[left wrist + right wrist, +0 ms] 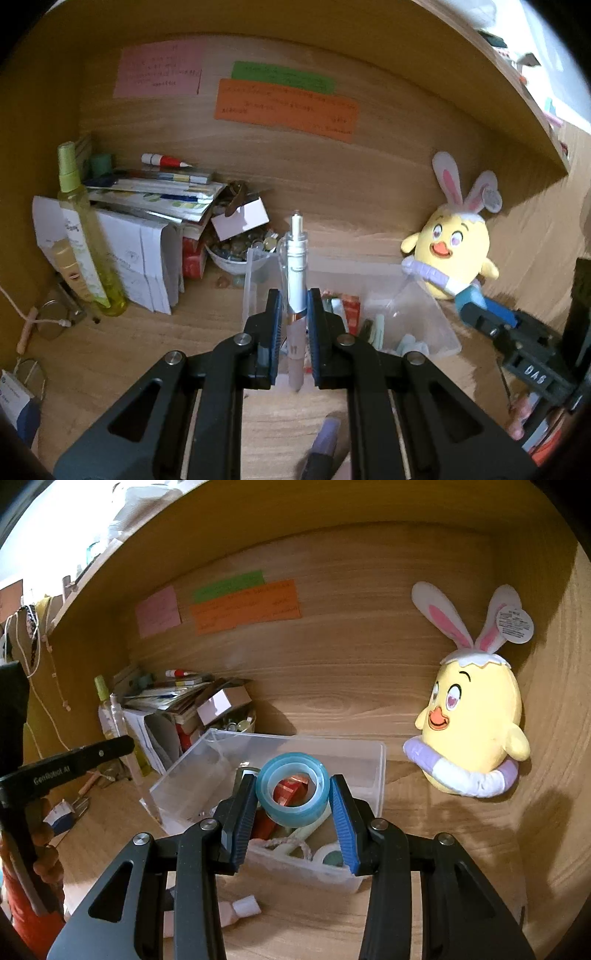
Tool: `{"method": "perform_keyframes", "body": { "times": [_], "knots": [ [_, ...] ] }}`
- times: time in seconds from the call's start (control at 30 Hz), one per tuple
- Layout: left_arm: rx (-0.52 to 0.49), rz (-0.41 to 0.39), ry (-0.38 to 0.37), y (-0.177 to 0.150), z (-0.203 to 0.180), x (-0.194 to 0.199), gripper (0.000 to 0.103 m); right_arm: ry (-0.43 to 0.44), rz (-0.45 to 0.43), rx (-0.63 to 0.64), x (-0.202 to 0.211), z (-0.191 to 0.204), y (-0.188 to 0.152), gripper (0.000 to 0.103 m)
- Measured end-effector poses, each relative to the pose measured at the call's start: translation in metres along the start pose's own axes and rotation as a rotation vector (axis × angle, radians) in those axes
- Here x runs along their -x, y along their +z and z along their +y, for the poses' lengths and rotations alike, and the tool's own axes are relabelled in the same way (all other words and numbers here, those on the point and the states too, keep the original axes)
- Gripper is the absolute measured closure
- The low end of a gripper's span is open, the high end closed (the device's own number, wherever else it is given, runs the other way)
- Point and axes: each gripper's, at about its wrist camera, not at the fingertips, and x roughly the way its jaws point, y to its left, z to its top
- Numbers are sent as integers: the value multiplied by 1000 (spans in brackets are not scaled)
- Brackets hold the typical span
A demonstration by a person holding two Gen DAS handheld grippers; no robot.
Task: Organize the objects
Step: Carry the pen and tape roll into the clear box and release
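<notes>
My left gripper (294,301) is shut on a white pen (295,266), held upright above the near left end of the clear plastic box (436,332). My right gripper (293,781) is shut on a blue roll of tape (293,794) and holds it over the middle of the same box (373,760). The box holds small items: red packets (291,788), a white tape roll (328,854) and a cord. In the right wrist view the left gripper (74,760) shows at the left edge.
A yellow chick plush (476,723) leans on the back wall at the right. A stack of papers and books (147,221), a yellow spray bottle (85,236) and a bowl of small things (236,251) crowd the left corner. A small white tube (236,910) lies before the box.
</notes>
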Motion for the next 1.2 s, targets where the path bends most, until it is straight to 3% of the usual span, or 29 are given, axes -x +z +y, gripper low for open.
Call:
{"method": "perform_keyframes", "body": {
  "times": [0.43, 0.7, 1.2],
  "knots": [
    [15, -21, -6, 21, -2, -16, 91, 6, 52, -8, -37, -5, 2, 66],
    [23, 62, 18, 12, 4, -48, 91, 19, 131, -13, -66, -5, -11, 66],
    [63, 123, 23, 4, 17, -74, 90, -10, 208, 0, -94, -1, -20, 66]
  ]
}}
